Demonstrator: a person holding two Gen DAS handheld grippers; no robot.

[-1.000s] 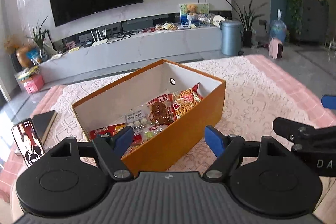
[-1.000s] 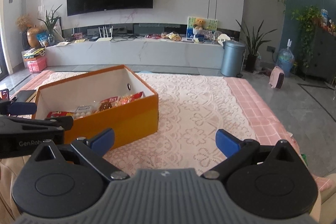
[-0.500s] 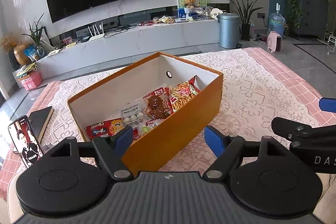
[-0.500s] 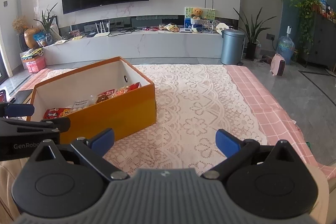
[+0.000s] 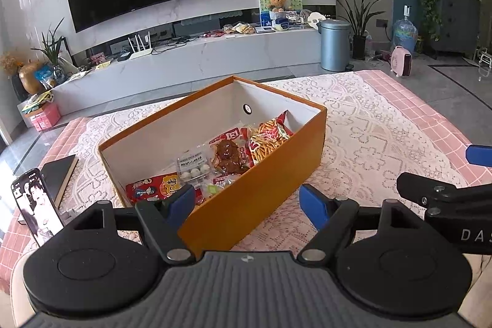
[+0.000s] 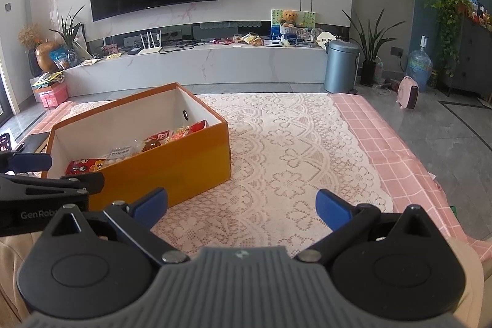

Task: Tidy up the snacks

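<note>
Left tongs (image 5: 247,202) released, blue tips spread wide, holding nothing, hovering just before the near corner of the orange box (image 5: 255,205). Right tongs (image 6: 241,203) likewise released and empty, over the lace cloth (image 6: 292,162), to the right of the box. Snack packets (image 5: 215,159) lying inside the box along its near wall: red packet, white balls, brown pieces, orange sticks. Box resting on the cloth-covered surface. Phone (image 5: 37,205) propped at left, beside a dark book (image 5: 58,174).

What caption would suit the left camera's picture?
Open left gripper hovers before an orange box holding snack packets.
</note>
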